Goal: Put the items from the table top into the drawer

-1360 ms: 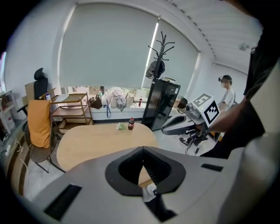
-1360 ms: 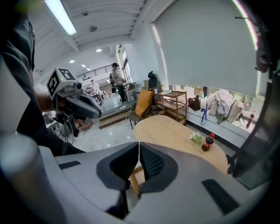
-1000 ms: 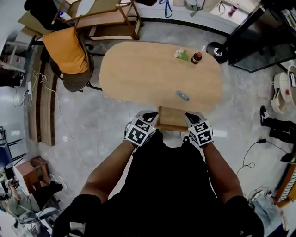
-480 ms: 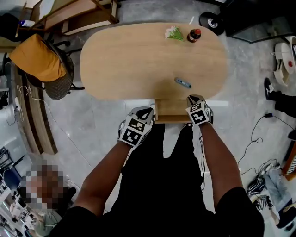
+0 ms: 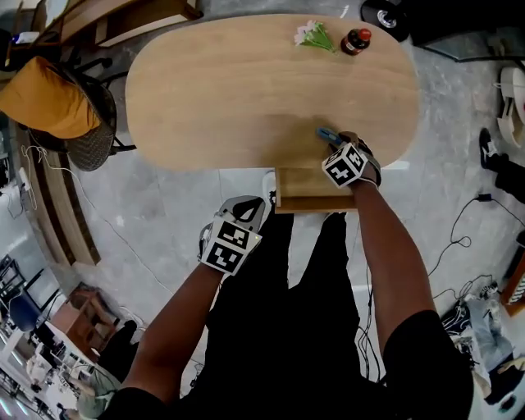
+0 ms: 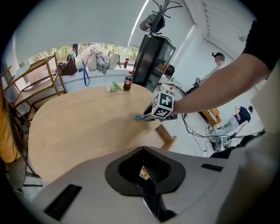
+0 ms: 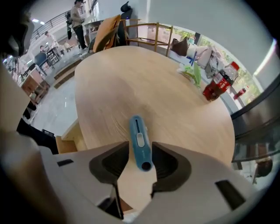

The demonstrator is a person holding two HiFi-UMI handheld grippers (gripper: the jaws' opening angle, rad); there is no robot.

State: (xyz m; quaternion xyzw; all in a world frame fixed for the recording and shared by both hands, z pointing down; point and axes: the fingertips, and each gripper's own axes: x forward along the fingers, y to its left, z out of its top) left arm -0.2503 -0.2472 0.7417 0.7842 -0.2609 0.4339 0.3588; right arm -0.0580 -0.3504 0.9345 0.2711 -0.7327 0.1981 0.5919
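Observation:
A blue utility knife (image 5: 326, 133) lies on the oval wooden table (image 5: 221, 90) near its front edge. My right gripper (image 5: 335, 146) points steeply down over it. In the right gripper view the knife (image 7: 139, 140) lies between the jaws, which are opening, and the pads stand clear of it. The open wooden drawer (image 5: 316, 197) juts out under the table edge just below that hand. My left gripper (image 5: 250, 207) hangs off the table to the drawer's left, shut and holding nothing. A dark bottle with a red cap (image 5: 357, 39) and a small bunch of flowers (image 5: 314, 35) sit at the far edge.
A chair draped with orange cloth (image 5: 57, 107) stands left of the table, with a wooden bench (image 5: 123, 20) behind it. Cables trail over the grey floor at right (image 5: 459, 238). A black cabinet (image 6: 153, 57) stands beyond the table.
My right gripper has come forward from the drawer front onto the table and now straddles the knife. The left gripper has dropped back and down towards the person's legs.

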